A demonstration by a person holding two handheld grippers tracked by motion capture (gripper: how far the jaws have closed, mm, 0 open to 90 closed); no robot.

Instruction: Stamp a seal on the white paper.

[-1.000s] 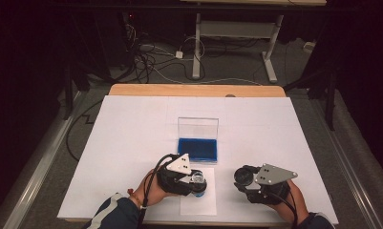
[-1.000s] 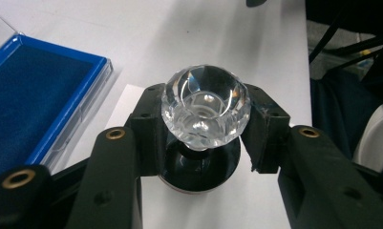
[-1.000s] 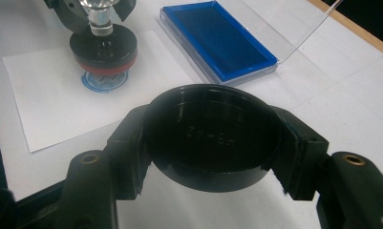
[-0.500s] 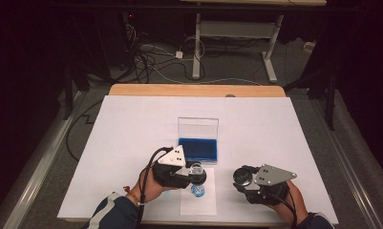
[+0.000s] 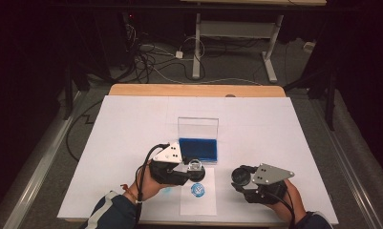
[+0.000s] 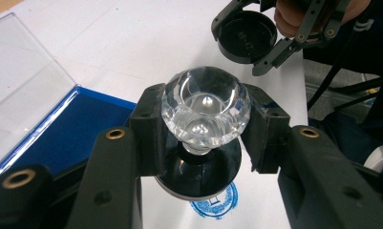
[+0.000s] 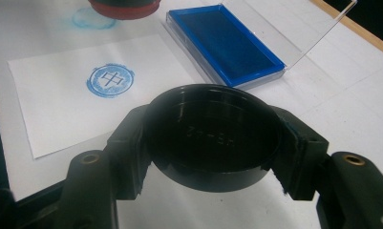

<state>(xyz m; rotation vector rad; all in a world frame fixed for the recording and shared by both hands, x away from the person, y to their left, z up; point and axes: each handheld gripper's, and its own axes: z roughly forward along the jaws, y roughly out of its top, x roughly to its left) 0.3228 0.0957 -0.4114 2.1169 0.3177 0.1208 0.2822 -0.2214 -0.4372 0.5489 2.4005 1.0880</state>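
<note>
Left gripper [image 6: 206, 119] clamped on the stamp [image 6: 206, 107] by its faceted clear knob (probably hard, slick, chip-prone), best taken at the widest girth; stamp lifted just above the paper slip [image 5: 197, 198]. Right gripper [image 7: 213, 143] clasps the black cap [image 7: 213, 136], likely light and rigid.

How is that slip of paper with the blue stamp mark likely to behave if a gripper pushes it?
The paper slip looks thin and lies flat, so it would probably slide or buckle, not resist. It seems light and unanchored on the white table cover, which looks smooth. Pinching its edge looks awkward.
</note>
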